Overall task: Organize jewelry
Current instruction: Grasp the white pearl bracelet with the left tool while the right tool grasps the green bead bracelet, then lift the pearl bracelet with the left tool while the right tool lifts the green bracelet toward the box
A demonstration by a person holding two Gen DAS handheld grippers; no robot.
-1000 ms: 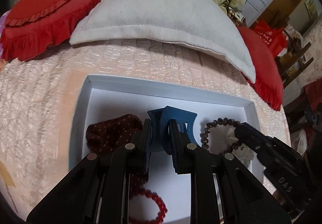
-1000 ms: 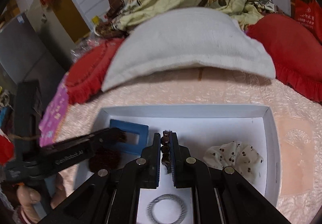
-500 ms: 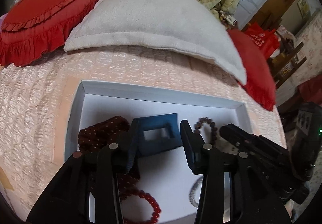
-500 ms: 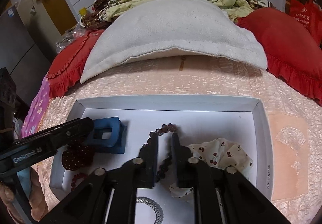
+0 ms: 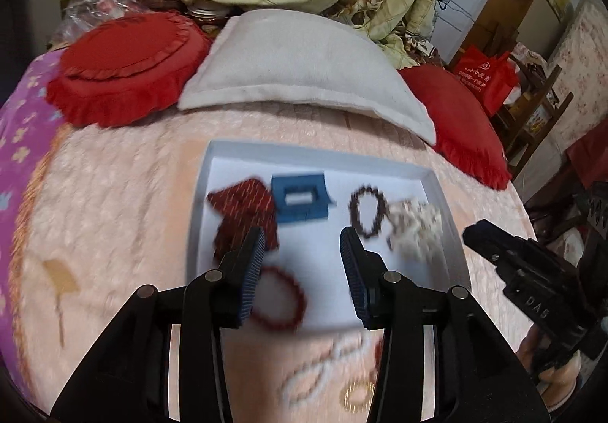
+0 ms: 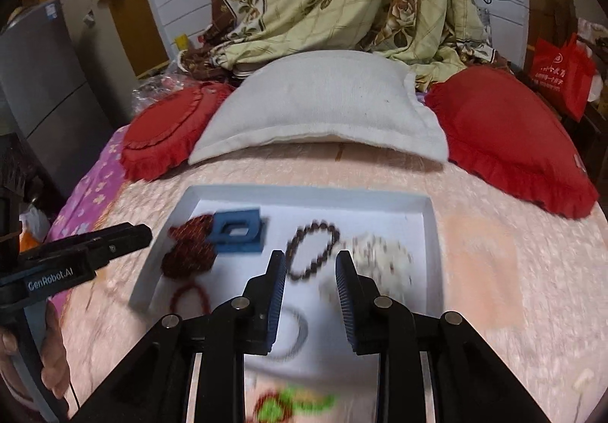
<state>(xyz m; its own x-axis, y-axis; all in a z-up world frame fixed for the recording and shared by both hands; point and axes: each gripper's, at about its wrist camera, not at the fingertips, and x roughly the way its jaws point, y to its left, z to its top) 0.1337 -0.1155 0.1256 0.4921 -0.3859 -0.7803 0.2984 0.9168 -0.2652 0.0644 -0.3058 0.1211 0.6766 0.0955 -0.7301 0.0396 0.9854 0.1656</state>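
Both grippers hang above the white tray [image 6: 428,233] on the bed, each angled down toward it, and neither holds anything. The left gripper [image 5: 302,246] has its jaws apart with only air between them; it stands over the near part of the tray, above the red bead bracelet [image 5: 279,299]. The right gripper [image 6: 309,269] has its jaws a little apart and has just been opening them; the dark bead bracelet [image 6: 311,250] lies flat on the tray floor beyond its tips, not between the pads.

The jewelry is all in the tray: the blue hair clip [image 5: 300,202] sits toward the back, touching the dark red dotted scrunchie [image 5: 243,214] at its left, the dark bracelet lies just beside the white cherry-print scrunchie [image 6: 380,259], and a silvery bangle [image 6: 292,331] rests near the front edge, partly hidden by the right gripper.

To my eye the placing is finished and the hands are clearing away. Done well, that means lifting straight off so no fingertip snags a bracelet, and keeping the two grippers well apart from each other.
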